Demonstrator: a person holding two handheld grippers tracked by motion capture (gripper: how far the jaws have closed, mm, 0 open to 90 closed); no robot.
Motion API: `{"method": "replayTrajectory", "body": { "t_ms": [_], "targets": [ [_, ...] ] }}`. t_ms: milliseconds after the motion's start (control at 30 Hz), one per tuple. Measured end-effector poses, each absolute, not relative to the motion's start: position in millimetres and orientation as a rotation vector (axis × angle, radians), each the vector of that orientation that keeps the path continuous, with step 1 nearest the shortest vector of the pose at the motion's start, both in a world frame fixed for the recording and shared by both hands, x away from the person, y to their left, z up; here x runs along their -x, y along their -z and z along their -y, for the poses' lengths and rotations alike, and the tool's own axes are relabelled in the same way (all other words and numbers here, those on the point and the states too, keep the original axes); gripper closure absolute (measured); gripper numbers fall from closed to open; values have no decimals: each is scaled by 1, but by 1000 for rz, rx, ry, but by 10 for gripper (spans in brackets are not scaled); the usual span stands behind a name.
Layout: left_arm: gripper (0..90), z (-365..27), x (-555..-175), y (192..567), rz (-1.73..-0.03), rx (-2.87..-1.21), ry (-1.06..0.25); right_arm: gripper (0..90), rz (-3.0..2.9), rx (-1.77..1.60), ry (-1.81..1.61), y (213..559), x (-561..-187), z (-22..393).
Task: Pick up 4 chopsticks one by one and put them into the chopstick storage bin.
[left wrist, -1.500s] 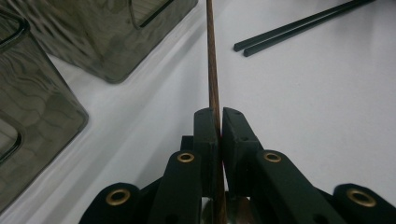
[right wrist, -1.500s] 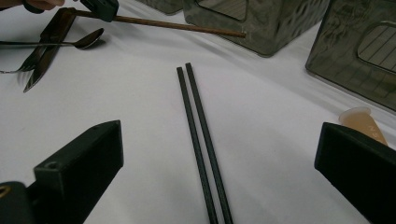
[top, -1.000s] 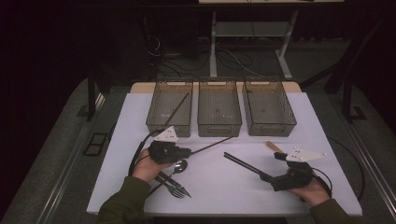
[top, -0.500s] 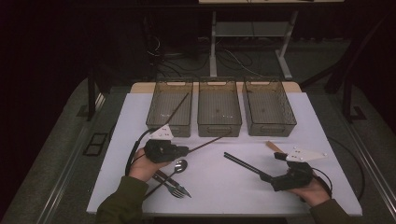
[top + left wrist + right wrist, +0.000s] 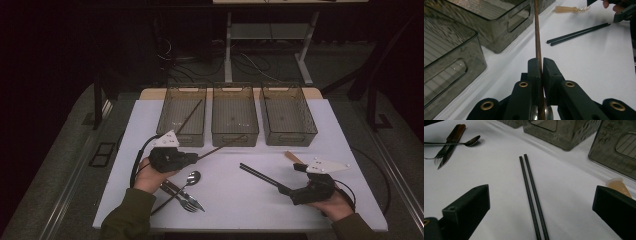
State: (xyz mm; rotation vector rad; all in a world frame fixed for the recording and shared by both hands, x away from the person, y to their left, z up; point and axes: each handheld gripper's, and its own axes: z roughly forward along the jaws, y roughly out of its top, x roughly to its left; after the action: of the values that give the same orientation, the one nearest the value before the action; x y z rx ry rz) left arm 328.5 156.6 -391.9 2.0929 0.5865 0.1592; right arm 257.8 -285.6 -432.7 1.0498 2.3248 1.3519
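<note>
Jaws of the left gripper clamp a thin brown wooden chopstick, which juts ahead beside the smoky plastic bins; right gripper (jaws wide apart) straddles two black chopsticks on the white surface.

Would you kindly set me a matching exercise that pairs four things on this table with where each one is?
Things:
1. brown chopstick
2. black chopsticks
3. spoon
4. left bin

Places:
A. flat on the table between the open right jaws
B. clamped in the left gripper
C. beside the fork, near the left hand
D. holds another brown stick leaning inside

Pairs: 1-B, 2-A, 3-C, 4-D
</note>
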Motion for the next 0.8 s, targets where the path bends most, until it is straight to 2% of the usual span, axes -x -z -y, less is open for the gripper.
{"method": "replayTrajectory", "body": {
  "t_ms": [800],
  "targets": [
    [843, -183, -335, 392, -752, -2018, -248, 12, -2324, -1052, -1353, 433, -258, 286]
  ]
}}
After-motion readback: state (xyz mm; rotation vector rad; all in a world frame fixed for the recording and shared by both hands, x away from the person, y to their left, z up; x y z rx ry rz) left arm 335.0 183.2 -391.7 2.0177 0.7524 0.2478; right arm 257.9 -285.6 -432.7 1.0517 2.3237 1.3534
